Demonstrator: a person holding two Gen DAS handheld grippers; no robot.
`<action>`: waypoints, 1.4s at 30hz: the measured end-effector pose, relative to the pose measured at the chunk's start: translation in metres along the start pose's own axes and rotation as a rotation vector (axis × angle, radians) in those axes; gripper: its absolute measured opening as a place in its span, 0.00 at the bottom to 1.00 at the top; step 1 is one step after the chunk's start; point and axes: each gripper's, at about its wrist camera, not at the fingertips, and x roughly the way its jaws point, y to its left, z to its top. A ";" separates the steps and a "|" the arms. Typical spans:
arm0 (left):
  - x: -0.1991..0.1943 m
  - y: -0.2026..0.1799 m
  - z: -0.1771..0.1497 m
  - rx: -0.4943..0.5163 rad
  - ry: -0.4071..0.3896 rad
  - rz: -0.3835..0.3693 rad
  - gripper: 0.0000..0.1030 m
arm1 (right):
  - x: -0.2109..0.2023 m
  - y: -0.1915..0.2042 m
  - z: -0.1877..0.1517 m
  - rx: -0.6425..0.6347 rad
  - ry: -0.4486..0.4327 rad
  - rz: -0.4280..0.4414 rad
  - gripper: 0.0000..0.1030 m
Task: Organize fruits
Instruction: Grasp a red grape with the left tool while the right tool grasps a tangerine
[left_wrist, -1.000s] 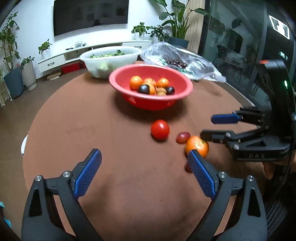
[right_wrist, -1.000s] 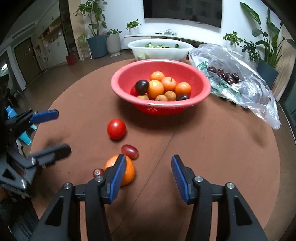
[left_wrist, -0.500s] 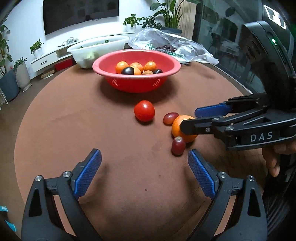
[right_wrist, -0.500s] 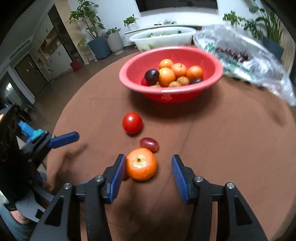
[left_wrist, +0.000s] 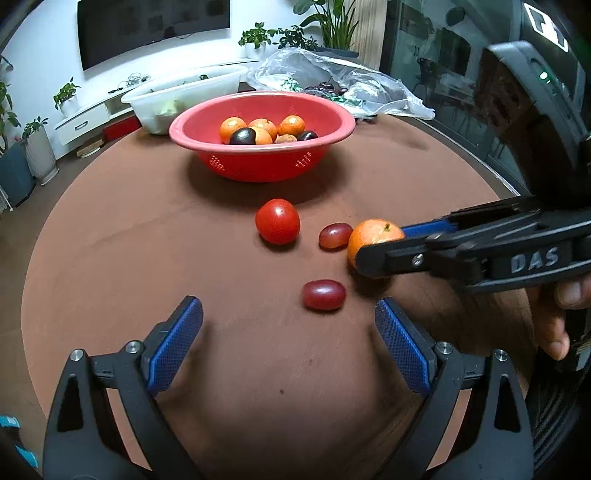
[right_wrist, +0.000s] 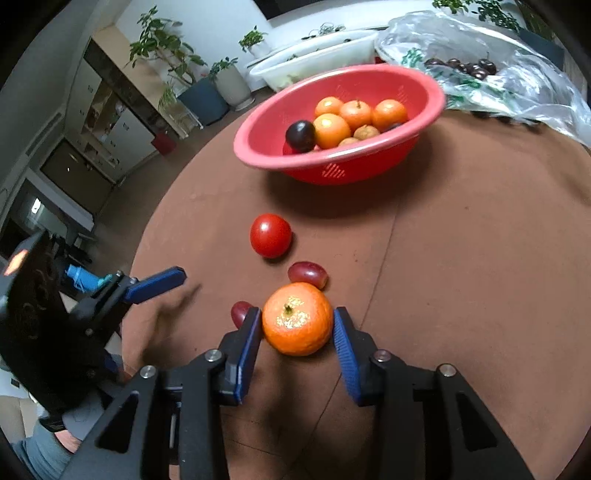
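- Orange skin of the tangerine (right_wrist: 297, 318) sat between the right gripper (right_wrist: 297, 328) pads as its jaws were closing, nearly touching both sides.
- Left gripper (left_wrist: 289, 349) hung spread wide, a grape (left_wrist: 324, 294) just ahead of its fingertips.
- Next, likely: finish the clamp, lift, carry to the red bowl (right_wrist: 258, 129) beyond the fingers.

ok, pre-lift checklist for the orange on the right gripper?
1. Orange centred in right gripper: ok.
2. Grip seated: cannot tell; jaws closing, pads at the skin.
3. Near grape clear of the left pad: not ok, right beside it.
4. Far grape clear of the orange: not ok, they look to touch.
5. Red basket has room: ok.
6. Left gripper clear, open and empty: ok.
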 end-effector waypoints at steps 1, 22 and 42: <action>0.002 -0.001 0.001 0.002 0.002 -0.002 0.92 | -0.003 -0.001 0.000 0.006 -0.012 0.002 0.41; 0.027 -0.024 0.015 0.108 0.042 -0.037 0.27 | -0.029 0.013 -0.004 -0.093 -0.099 -0.132 0.41; 0.009 -0.006 0.011 0.002 -0.005 -0.073 0.24 | -0.035 0.029 -0.007 -0.182 -0.137 -0.284 0.41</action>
